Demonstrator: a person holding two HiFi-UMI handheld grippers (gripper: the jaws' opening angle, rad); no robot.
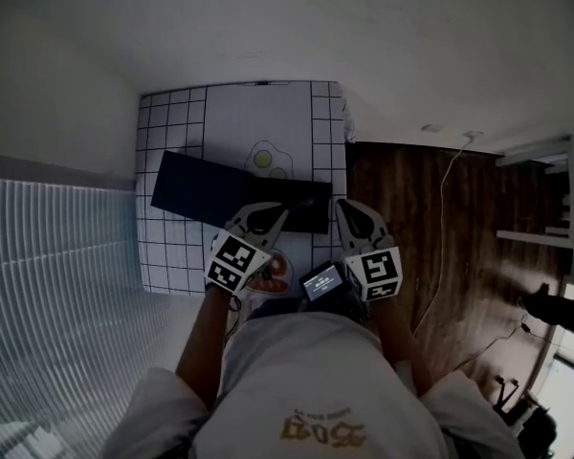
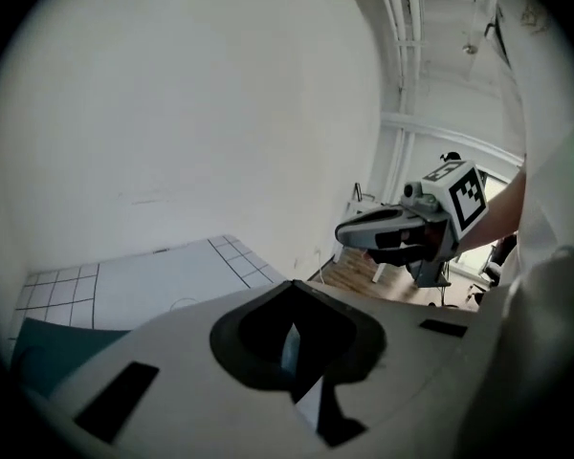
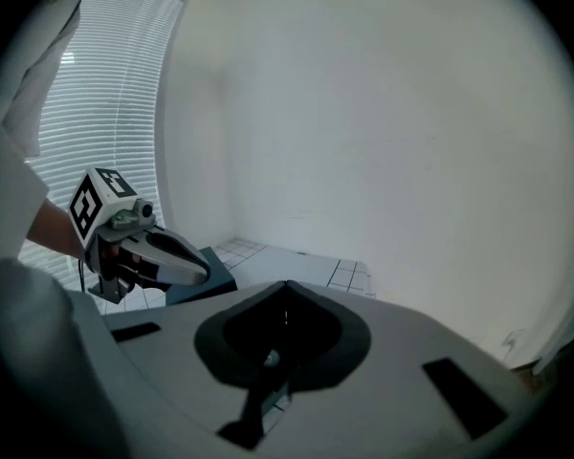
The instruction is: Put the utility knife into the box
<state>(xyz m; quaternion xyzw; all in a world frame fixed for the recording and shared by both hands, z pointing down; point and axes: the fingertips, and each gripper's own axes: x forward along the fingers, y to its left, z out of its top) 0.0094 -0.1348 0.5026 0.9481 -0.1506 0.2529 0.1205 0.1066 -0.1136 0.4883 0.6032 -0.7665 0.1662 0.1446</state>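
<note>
Jaws: left gripper (image 1: pixel 281 211) and right gripper (image 1: pixel 342 205) both clenched, empty, by the near edge of the worktop (image 1: pixel 172 247).
Handling: utility knife unseen; probably light, stiff, slick; grip mid-handle.

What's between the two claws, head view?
The right end of the black box shows between the left claw and the right claw, in the head view.

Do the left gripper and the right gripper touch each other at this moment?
Apart. The head view shows a plain gap between the left gripper and the right gripper.
</note>
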